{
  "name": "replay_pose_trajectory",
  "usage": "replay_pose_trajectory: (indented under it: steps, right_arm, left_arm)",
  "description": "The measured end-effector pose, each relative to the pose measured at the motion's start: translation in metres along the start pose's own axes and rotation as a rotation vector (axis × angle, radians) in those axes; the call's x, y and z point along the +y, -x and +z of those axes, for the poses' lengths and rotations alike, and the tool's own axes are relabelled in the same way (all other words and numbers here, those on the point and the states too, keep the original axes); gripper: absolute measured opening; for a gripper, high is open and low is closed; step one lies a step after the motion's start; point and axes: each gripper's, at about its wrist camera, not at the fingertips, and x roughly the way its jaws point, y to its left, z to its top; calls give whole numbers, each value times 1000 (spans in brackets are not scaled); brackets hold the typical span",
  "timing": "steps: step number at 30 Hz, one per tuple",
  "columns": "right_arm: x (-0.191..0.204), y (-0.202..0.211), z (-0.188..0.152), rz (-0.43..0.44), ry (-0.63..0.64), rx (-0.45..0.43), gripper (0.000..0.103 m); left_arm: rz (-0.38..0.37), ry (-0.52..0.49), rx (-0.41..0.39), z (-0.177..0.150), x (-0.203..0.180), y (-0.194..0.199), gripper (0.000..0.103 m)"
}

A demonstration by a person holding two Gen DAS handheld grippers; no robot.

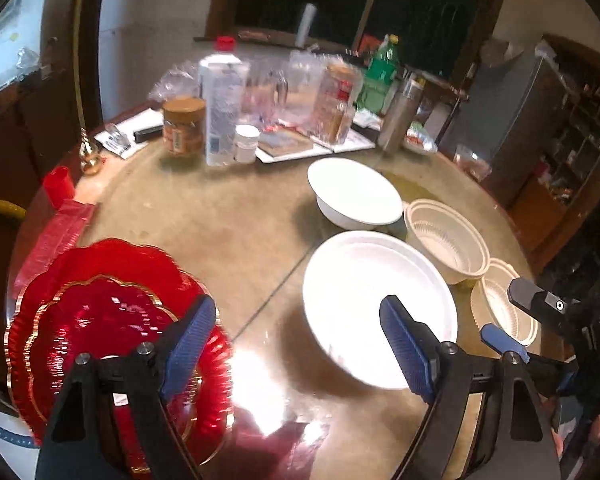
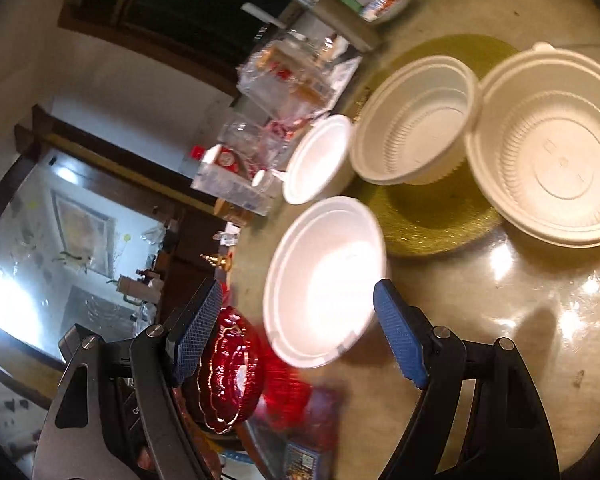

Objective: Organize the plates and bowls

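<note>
Two red scalloped plates [image 1: 100,320] with gold rims lie stacked at the table's near left. A white foam bowl [image 1: 380,304] sits in the middle, a second white bowl [image 1: 354,196] behind it. Two cream ribbed plastic bowls [image 1: 446,240] [image 1: 508,304] stand to the right. My left gripper [image 1: 300,348] is open and empty over bare table between the red plates and the near white bowl. My right gripper [image 2: 300,336] is open, rolled sideways, just short of the white bowl [image 2: 324,280] without touching it. The red plates [image 2: 230,368] show by its left finger. The cream bowls [image 2: 416,128] [image 2: 548,152] rest on a green-gold mat [image 2: 440,232].
Bottles, jars and clear bags [image 1: 224,104] crowd the table's far side, with a green bottle [image 1: 380,72] and a metal canister [image 1: 400,116]. A brass stand [image 1: 88,156], a red cup [image 1: 60,188] and a red packet [image 1: 56,236] sit at the left edge.
</note>
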Motion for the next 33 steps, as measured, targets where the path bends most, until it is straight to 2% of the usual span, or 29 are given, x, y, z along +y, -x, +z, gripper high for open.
replay_pose_trajectory:
  steps: [10, 18, 33]
  right_arm:
    - [-33, -5, 9, -4, -72, 29, 79]
    - [-31, -16, 8, -15, -46, 60, 79]
    - [-31, -40, 13, -111, -30, 100, 79]
  left_arm:
    - [25, 21, 67, 6, -10, -29, 84]
    - [50, 14, 89, 9, -15, -42, 84]
    - [112, -14, 126, 9, -18, -63, 84]
